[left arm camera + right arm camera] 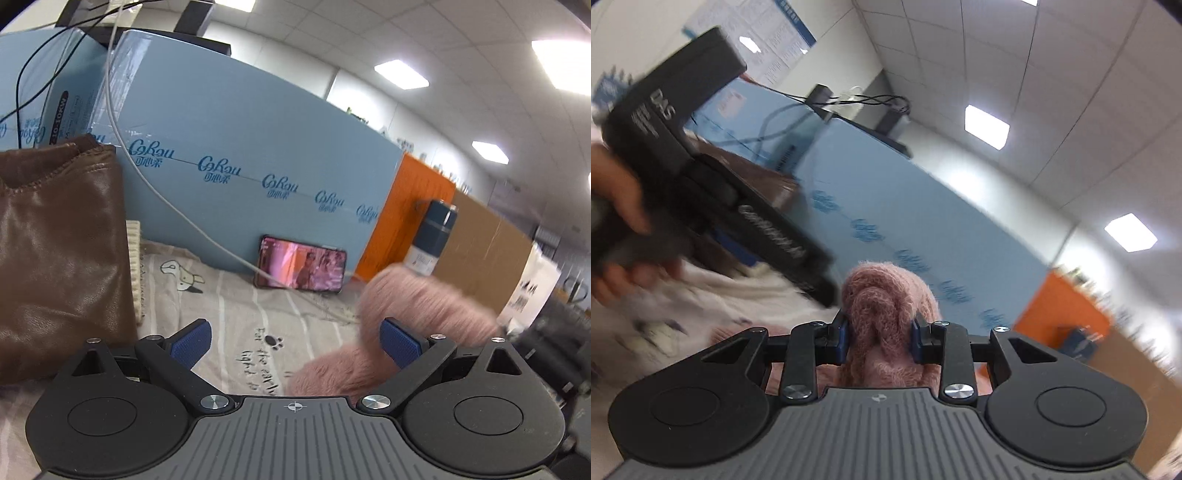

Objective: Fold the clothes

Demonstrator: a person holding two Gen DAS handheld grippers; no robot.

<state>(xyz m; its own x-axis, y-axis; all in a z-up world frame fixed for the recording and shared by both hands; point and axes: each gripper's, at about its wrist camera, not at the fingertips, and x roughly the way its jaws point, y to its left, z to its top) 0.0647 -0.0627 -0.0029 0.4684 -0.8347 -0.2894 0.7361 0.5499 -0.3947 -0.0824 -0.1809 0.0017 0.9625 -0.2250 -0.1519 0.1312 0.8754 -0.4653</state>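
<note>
The right gripper (879,338) is clamped on a bunched fold of the pink fuzzy garment (886,314), lifted clear of the printed bedsheet (236,314), probably to carry that edge across for a fold. The left gripper (295,339) stands wide open with nothing between its pads, likely freed to pin or smooth. Only the left view shows the brown leather garment (62,258) and propped phone (303,269); only the right view shows the grip itself and the person's hand (613,199)

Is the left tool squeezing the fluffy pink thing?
No, the left tool is wide open with only the bedsheet between its blue pads; the fluffy pink garment sits off to its side.
</note>
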